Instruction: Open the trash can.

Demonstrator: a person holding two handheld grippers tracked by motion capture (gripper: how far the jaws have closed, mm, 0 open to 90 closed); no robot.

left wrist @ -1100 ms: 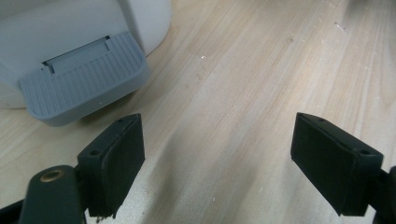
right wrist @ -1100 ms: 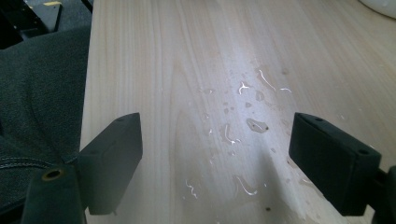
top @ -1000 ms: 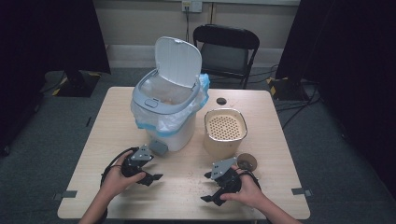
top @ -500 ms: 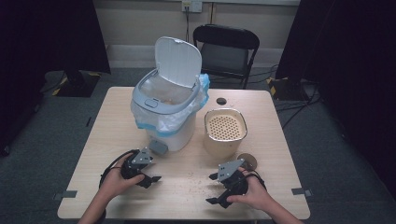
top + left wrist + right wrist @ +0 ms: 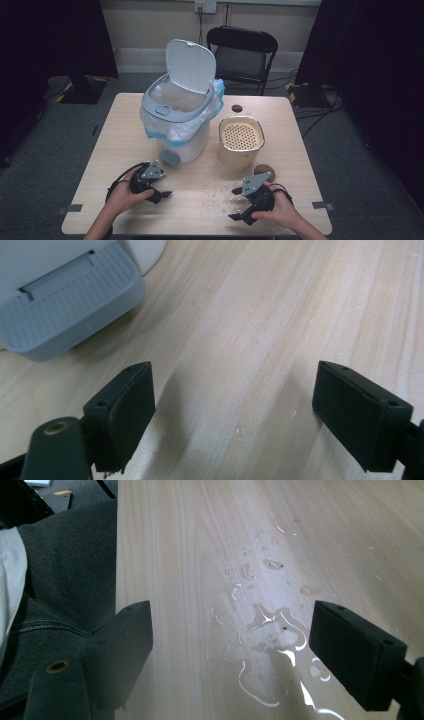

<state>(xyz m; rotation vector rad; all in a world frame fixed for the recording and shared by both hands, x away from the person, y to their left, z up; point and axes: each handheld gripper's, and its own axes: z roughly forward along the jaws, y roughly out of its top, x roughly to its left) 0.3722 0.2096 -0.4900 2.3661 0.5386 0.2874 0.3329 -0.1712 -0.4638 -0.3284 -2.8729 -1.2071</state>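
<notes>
A white pedal bin with its lid up and a blue-edged liner stands mid-table. Right of it sits a beige tub with a perforated insert. My left gripper rests open on the table in front of the bin; in the left gripper view its jaws are spread over bare wood, with the bin's grey pedal at upper left. My right gripper lies open near the front edge. Its jaws are spread over a puddle of clear liquid, holding nothing.
A brown round disc lies just behind the right hand. A small black round object sits at the table's back. A black folding chair stands behind the table. The table's front edge runs left of the right gripper, the person's dark trousers beyond it.
The right hand and gripper have shifted a little to the right and toward the front edge. The left gripper has barely moved.
</notes>
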